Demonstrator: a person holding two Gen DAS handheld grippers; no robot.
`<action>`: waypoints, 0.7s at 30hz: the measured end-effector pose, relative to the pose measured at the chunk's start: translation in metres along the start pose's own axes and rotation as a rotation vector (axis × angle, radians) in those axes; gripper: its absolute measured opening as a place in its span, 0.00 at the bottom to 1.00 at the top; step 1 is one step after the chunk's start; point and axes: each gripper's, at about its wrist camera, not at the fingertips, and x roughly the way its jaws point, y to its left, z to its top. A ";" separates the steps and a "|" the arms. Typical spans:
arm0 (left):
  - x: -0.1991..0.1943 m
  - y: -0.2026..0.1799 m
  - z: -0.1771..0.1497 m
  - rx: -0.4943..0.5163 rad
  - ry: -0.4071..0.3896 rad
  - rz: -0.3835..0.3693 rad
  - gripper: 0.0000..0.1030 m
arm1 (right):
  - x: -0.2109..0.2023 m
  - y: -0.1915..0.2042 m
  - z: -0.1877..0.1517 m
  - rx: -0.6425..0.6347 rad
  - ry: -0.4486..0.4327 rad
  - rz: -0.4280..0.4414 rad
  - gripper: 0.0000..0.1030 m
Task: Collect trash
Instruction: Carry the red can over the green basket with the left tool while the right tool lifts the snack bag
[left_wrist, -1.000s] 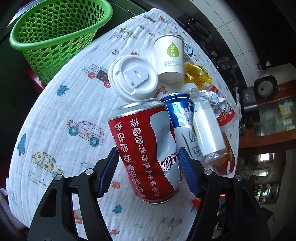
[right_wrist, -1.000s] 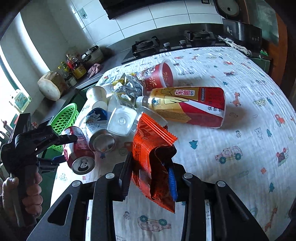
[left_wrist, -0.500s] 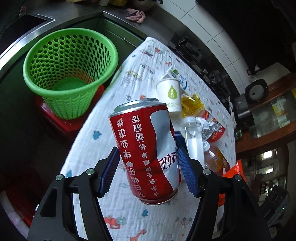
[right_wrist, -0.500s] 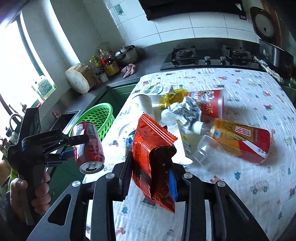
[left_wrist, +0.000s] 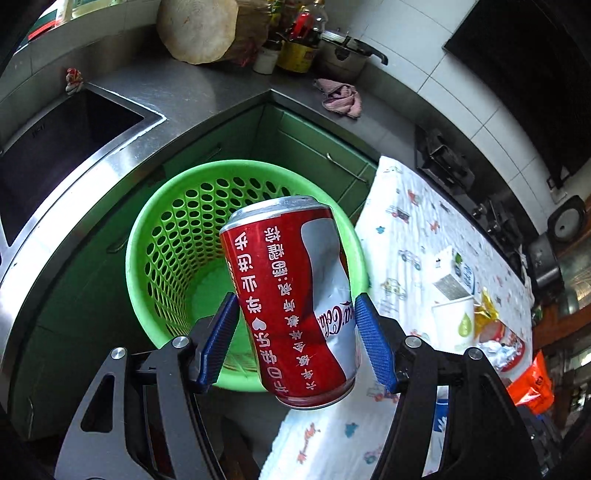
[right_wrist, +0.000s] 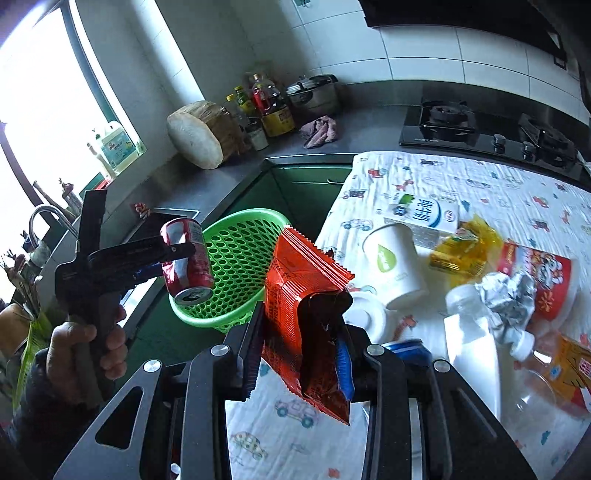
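Left tongs (left_wrist: 293, 338) clamp a dented red aluminium drink can (left_wrist: 291, 299) at frame centre, blue pads on both flanks, the can held in the air in front of the open mouth of the green perforated plastic basket (left_wrist: 173, 254). Right tongs (right_wrist: 301, 352) are clenched on a crumpled orange-red foil snack wrapper (right_wrist: 295, 291), lower centre. Beyond, at right, a white paper cup (right_wrist: 393, 266) and milk carton (right_wrist: 424, 216) lie on the cloth-covered counter (right_wrist: 498, 192)

Steel sink (left_wrist: 55, 147), pink rag (left_wrist: 340, 99) on counter — gas stove (right_wrist: 487, 129), wooden block (right_wrist: 199, 136)
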 end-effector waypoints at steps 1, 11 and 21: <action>0.010 0.006 0.005 -0.002 0.015 0.004 0.62 | 0.008 0.006 0.005 -0.004 0.008 0.004 0.32; 0.092 0.045 0.015 0.036 0.158 0.074 0.63 | 0.071 0.039 0.030 -0.013 0.061 0.012 0.32; 0.126 0.049 0.016 0.087 0.190 0.104 0.64 | 0.098 0.053 0.036 -0.027 0.093 0.003 0.32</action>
